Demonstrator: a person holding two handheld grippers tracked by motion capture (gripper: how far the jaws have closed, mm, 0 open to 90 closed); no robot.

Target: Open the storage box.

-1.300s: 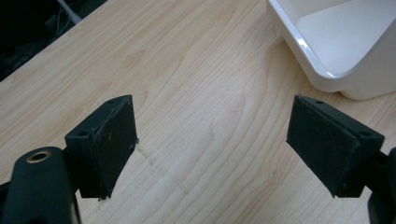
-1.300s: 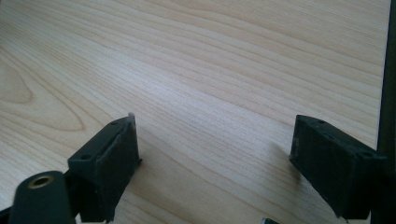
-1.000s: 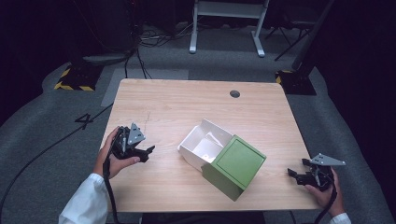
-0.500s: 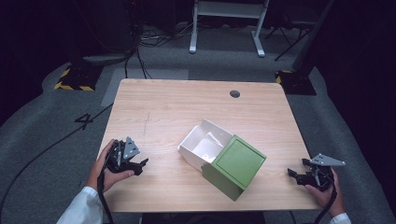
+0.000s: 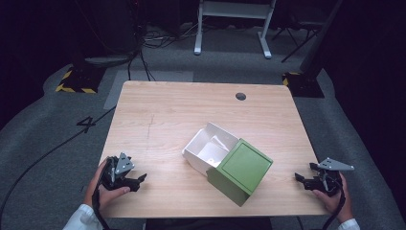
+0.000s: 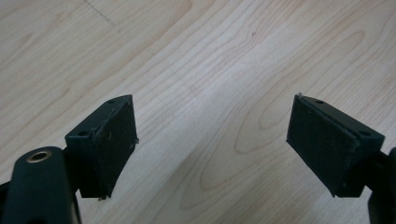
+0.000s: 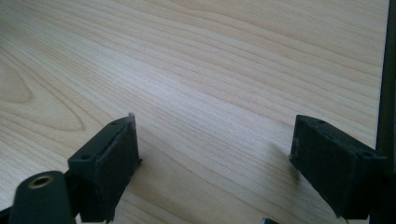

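A white open box (image 5: 209, 146) lies in the middle of the wooden table (image 5: 182, 110), and a green lid (image 5: 242, 168) leans on its near right corner. My left gripper (image 5: 139, 181) rests low at the table's near left corner, well left of the box. In the left gripper view it (image 6: 212, 147) is open, with bare wood between the pads. My right gripper (image 5: 302, 178) sits at the near right edge, right of the green lid. The right gripper view shows it (image 7: 215, 161) open over bare wood too.
A small round cable hole (image 5: 241, 96) marks the table's far side. Cables (image 5: 139, 45) and a white stand (image 5: 234, 12) occupy the grey floor beyond. Hazard-striped blocks (image 5: 74, 84) stand off the table's far left.
My left gripper has drawn back toward the near left corner of the table. The right gripper and the box have stayed put.
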